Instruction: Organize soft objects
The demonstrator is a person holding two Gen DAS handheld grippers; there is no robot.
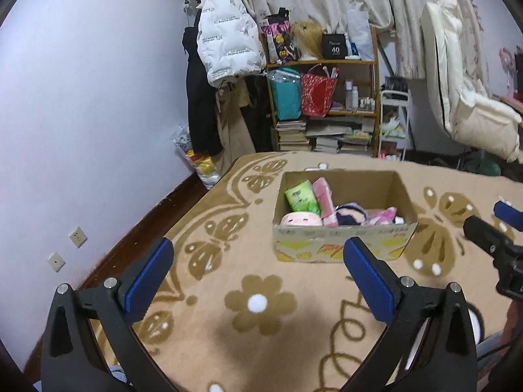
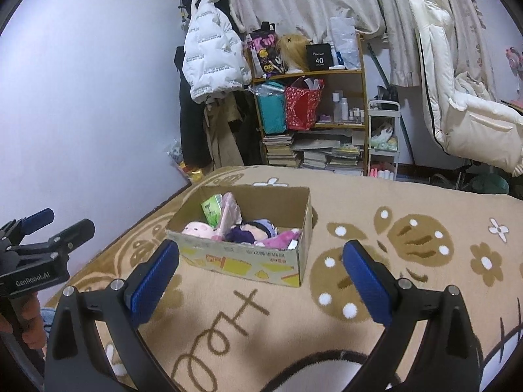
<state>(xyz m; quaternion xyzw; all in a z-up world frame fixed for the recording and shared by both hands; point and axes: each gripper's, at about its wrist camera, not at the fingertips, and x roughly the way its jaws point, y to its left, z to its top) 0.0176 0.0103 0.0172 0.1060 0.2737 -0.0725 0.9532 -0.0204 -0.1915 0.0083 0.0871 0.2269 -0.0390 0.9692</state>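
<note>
Cardboard box (image 1: 340,248), one, sits on the tan flowered blanket (image 1: 261,326) ahead of both wide-open, empty hand-held grippers, left (image 1: 258,271) and right (image 2: 261,271), holding three plush toys (image 1: 351,215) and two tissue packs (image 1: 302,196).

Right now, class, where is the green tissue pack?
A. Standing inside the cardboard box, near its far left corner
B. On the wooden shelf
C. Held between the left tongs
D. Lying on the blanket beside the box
A: the green tissue pack stands inside the cardboard box, near its far left corner, beside a pink pack; both the left tongs and the right tongs are open and empty.
</note>
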